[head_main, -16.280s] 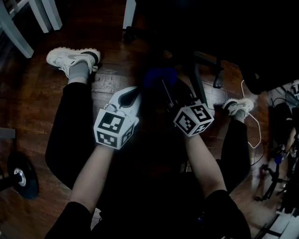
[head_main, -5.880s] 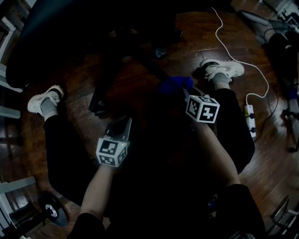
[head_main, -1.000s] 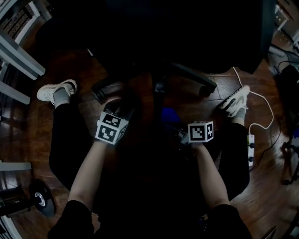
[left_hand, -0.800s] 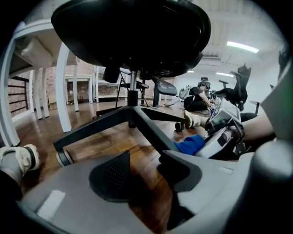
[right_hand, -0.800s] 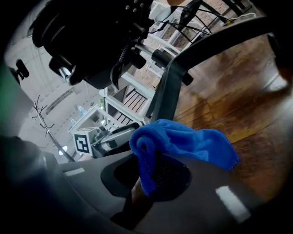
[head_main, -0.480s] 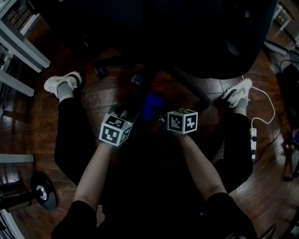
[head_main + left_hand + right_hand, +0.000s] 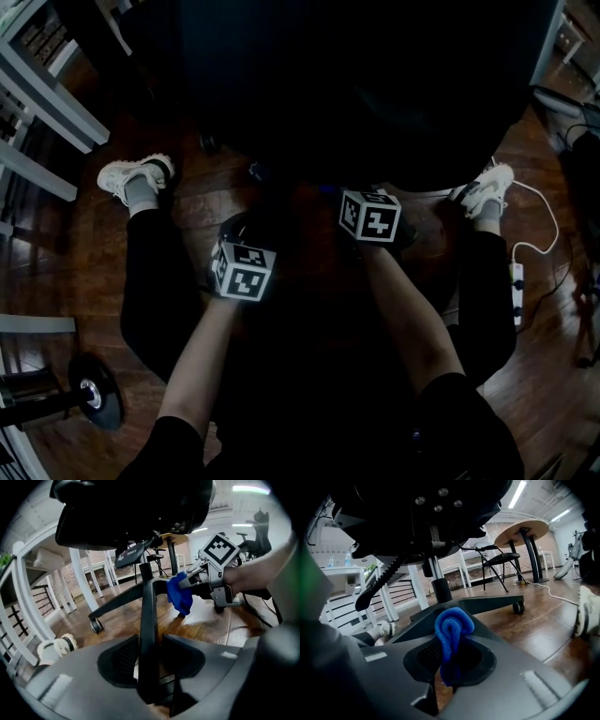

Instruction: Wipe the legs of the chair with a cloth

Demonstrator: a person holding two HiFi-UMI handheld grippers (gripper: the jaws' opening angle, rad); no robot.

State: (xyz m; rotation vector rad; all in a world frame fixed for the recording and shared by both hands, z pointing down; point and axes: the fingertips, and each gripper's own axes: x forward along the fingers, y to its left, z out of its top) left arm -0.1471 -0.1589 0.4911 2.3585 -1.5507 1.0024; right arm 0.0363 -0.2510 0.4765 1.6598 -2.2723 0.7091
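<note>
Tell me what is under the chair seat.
Under the seat show the column, black base legs with a caster, and the blue cloth shut in the right claw. In the head view the seat hides nearly all of it.

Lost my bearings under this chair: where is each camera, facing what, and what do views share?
Head view: on the head, steeply down; black chair seat, forearms, legs.
Left gripper view: on left gripper; jaws, just closing, straddle a black chair leg.
Right gripper view: on right gripper; jaws clamp a blue cloth.
Both gripper views show that cloth.
</note>
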